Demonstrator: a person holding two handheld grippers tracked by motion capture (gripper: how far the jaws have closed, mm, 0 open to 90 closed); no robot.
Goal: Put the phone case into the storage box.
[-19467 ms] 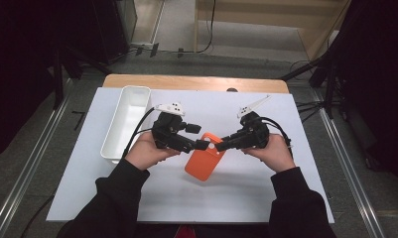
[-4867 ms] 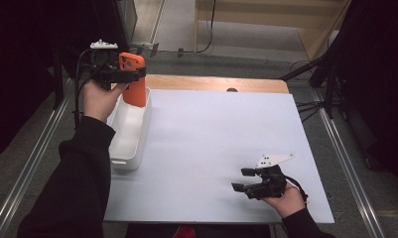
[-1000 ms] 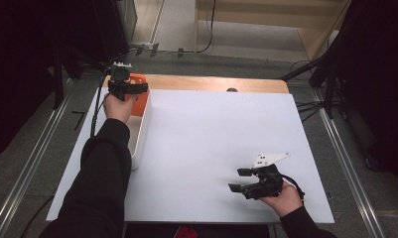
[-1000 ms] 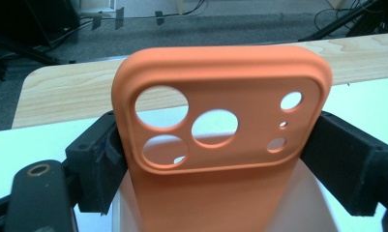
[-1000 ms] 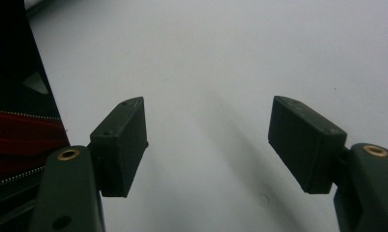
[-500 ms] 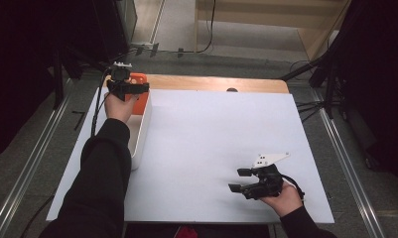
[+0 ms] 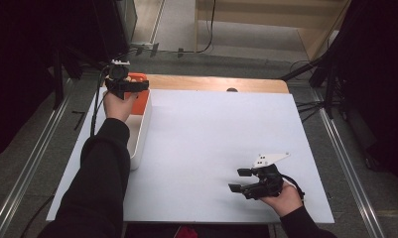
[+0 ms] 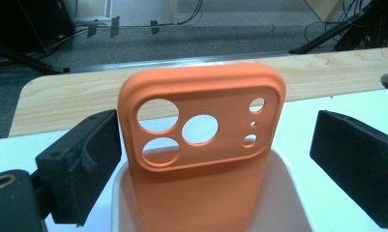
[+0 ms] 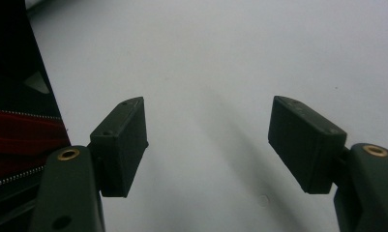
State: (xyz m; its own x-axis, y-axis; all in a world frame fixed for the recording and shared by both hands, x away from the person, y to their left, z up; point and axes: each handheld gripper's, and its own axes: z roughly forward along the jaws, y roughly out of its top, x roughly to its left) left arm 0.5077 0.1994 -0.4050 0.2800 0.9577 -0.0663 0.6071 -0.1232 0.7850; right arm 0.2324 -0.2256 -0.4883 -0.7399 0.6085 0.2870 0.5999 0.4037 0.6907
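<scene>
Your left tongs (image 8: 216, 159) have just spread, orange phone case (image 8: 201, 145) loose between, upright in white bin (image 7: 137, 134), far left. Right tongs (image 9: 208, 145) spread, nothing between, near right on tabletop (image 7: 211, 129).

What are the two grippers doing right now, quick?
Left gripper: open, jaws just widened, orange phone case standing loose between them in the white tray.
Right gripper: open, holding nothing.

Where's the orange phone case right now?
In the high view the orange phone case stands upright at the far end of the white bin, far left of the table, between the open left claw's jaws, untouched.
</scene>
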